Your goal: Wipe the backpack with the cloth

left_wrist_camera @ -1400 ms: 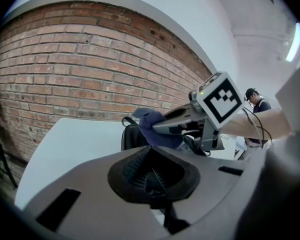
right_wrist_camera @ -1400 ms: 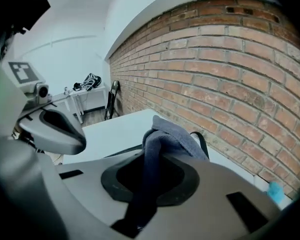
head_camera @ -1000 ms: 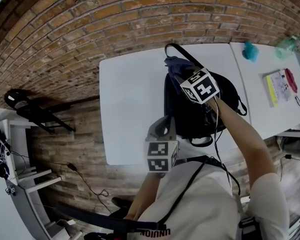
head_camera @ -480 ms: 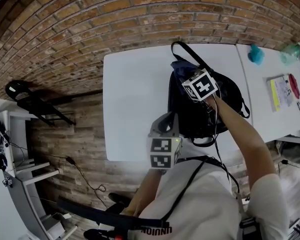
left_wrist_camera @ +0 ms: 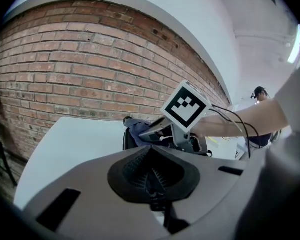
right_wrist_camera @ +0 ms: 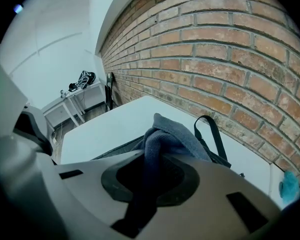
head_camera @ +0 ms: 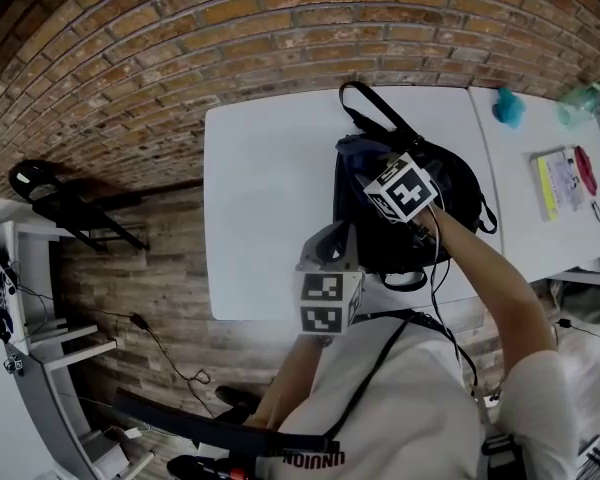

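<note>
Red brick wall (head_camera: 230, 28) behind 2 adjoining white tables (head_camera: 270, 198), wood-plank floor (head_camera: 130, 268), white shelving (head_camera: 40, 368) at left.

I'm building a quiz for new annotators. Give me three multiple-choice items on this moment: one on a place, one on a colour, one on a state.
1. Where does the black backpack lie?
A. on the floor
B. on the white table
C. on a chair

2. What colour is the cloth?
A. red
B. yellow
C. blue-grey

3. How is the left tool?
A. shut, holding nothing
B. shut on the cloth
C. wide open

Answers:
1 B: the head view shows it lying on the tabletop.
2 C: the right tool clamps blue-grey fabric.
3 A: in the left gripper view, its jaws meet with nothing between them.
</note>
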`<action>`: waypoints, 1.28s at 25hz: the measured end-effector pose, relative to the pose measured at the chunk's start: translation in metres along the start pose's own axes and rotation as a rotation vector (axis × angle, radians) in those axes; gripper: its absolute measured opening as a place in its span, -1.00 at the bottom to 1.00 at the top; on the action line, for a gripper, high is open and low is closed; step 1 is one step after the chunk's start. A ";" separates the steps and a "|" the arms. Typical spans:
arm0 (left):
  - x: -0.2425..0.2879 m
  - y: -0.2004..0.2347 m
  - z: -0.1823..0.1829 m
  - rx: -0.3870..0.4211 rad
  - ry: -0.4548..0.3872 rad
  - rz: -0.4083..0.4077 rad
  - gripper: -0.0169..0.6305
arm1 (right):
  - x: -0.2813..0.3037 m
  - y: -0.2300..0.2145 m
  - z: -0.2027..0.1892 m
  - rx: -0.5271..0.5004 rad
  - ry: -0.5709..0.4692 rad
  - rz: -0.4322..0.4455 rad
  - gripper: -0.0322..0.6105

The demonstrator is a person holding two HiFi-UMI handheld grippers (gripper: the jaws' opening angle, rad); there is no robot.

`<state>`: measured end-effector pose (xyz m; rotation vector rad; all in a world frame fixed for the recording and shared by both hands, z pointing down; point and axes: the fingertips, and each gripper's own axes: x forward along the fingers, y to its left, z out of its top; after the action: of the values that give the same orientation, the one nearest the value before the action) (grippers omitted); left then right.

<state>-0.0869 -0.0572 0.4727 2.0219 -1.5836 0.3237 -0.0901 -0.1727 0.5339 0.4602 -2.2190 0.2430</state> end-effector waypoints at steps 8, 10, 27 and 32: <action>-0.004 0.001 -0.002 -0.003 -0.004 0.007 -0.93 | -0.008 0.038 -0.018 -0.095 0.012 0.046 -0.78; -0.006 0.002 -0.002 -0.006 -0.005 0.012 -0.93 | -0.009 0.045 -0.022 -0.106 0.020 0.058 -0.78; -0.014 0.015 -0.006 -0.027 -0.008 0.053 -0.94 | -0.023 0.095 -0.050 -0.211 0.048 0.137 -0.78; -0.015 0.012 -0.008 -0.026 -0.004 0.050 -0.93 | -0.028 0.105 -0.056 -0.236 0.055 0.153 -0.78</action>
<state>-0.1015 -0.0428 0.4754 1.9677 -1.6346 0.3165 -0.0766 -0.0521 0.5453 0.1543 -2.1968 0.0709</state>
